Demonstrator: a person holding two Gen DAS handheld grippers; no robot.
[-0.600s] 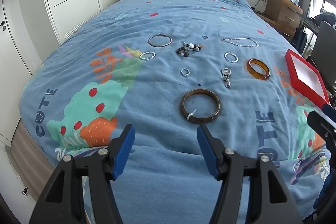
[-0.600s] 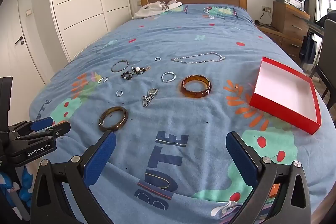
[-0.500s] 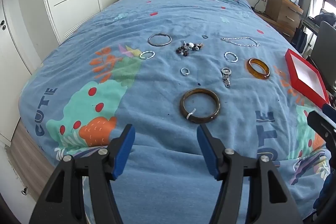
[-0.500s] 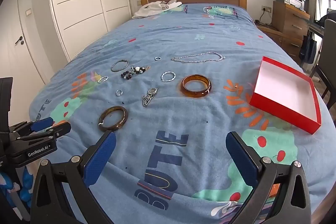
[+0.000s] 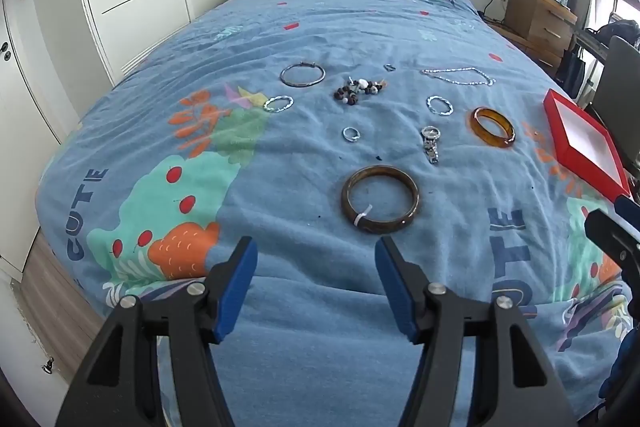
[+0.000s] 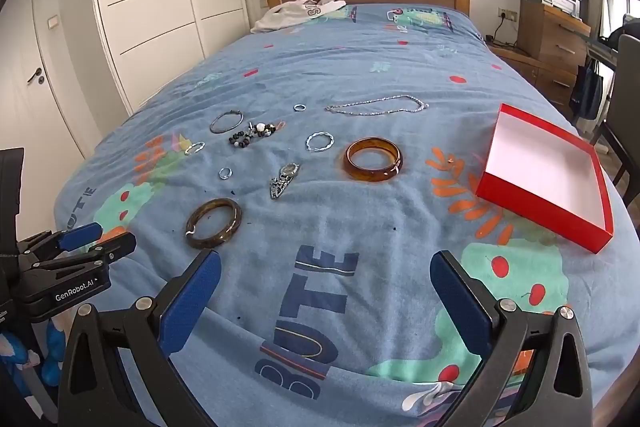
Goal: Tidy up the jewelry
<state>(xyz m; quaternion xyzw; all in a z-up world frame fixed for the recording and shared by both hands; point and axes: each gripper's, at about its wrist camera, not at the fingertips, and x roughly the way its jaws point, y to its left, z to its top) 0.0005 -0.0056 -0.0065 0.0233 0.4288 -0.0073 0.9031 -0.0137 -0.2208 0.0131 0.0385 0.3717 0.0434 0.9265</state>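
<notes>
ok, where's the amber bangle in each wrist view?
Left wrist: amber bangle sits right of centre, in the upper half, just left of the red box.
Right wrist: amber bangle sits near centre, left of the red box.
Shared landmark: the silver watch, just left of it in both.

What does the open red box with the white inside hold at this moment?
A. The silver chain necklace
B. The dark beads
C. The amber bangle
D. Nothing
D: the open red box with the white inside shows only its bare white floor, while the amber bangle, the silver chain necklace and the dark beads all lie on the blue bedspread.
</notes>
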